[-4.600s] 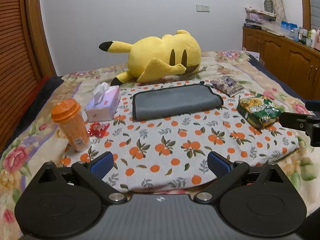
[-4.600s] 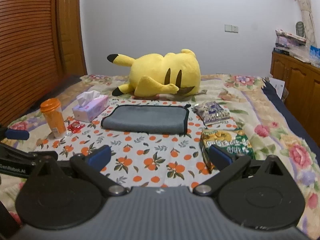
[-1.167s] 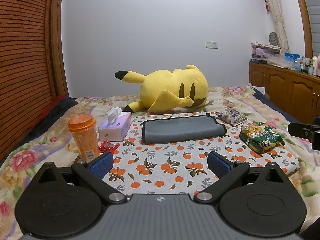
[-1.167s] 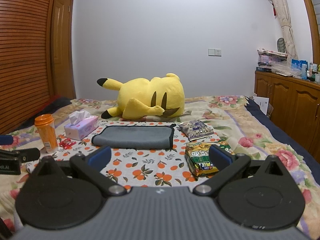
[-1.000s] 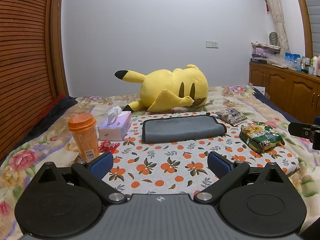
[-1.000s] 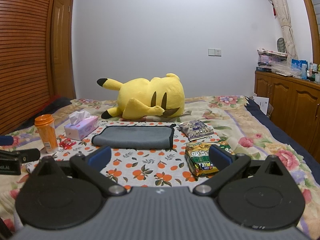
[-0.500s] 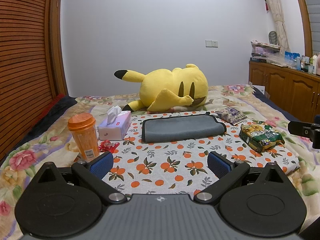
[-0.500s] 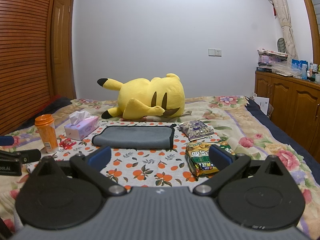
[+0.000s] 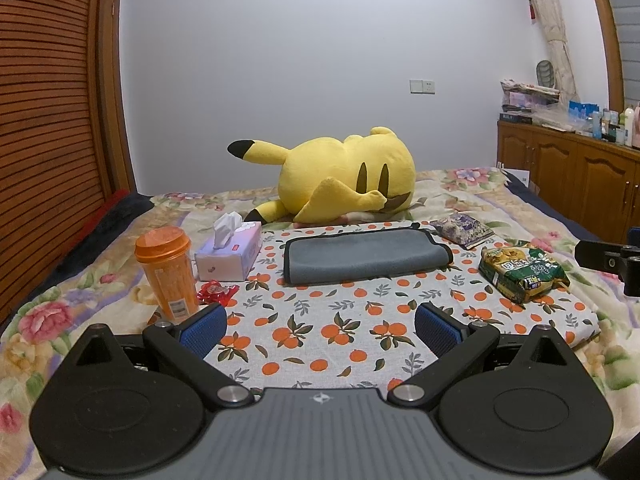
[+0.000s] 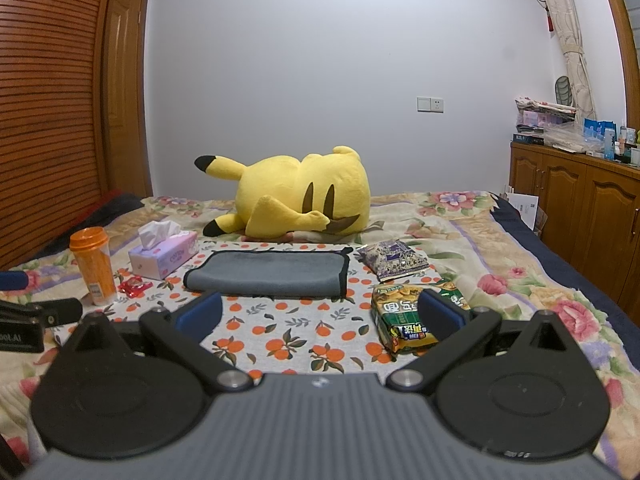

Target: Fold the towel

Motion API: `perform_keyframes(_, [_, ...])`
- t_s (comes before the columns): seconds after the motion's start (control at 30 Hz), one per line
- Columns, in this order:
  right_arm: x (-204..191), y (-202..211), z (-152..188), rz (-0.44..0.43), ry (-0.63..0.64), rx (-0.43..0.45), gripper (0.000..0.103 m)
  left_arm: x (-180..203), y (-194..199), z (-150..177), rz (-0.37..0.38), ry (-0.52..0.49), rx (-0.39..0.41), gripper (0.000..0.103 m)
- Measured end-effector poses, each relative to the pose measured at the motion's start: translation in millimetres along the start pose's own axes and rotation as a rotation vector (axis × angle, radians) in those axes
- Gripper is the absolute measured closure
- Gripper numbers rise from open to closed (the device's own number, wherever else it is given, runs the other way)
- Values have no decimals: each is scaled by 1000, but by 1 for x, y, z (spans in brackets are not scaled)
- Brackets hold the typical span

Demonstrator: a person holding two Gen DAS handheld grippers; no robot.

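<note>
Two grippers hover low over the bed, and little has changed from half a second ago: both views sit where they were. Against the earliest pictures, though, both cameras have dropped and pulled back, so the wall now fills the upper half of each view.

Left gripper (image 9: 320, 328) shows its jaws wide apart, blue ribbed pads (image 9: 204, 328) holding nothing. Right gripper (image 10: 320, 316) is the same story, jaws spread and nothing between them.

And the towel (image 9: 366, 256) lies flat on the orange-print cloth (image 9: 328, 328), well ahead of both grippers. It's grey, soft and plush-looking, already folded into a long rectangle with a dark bound edge, and its long axis runs left to right across the view. The folded, rounded edge faces the cameras; the dark-trimmed end sits to the right.

Behind it a yellow plush toy (image 9: 344, 176) sprawls on its side on the floral quilt (image 9: 480, 188). Left of the towel stands a pale tissue box (image 9: 230, 254), a tissue poking up, then an orange translucent lidded cup (image 9: 168, 272) and a small red crinkly wrapper (image 9: 216, 292). To the right lie a purple snack packet (image 9: 462, 230) and a glossy green noodle packet (image 9: 522, 272).
</note>
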State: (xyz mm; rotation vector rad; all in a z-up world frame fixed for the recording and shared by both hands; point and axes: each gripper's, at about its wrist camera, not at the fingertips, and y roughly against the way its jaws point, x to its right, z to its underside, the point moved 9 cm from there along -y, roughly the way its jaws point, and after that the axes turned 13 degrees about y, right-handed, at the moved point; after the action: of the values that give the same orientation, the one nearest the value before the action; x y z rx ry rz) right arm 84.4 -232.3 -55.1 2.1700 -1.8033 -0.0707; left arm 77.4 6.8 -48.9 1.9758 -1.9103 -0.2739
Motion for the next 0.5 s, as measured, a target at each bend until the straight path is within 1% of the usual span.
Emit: perform_keyframes(0.5, [0, 0, 0, 0, 0, 0, 0, 0, 0, 0, -1, 0, -1, 1])
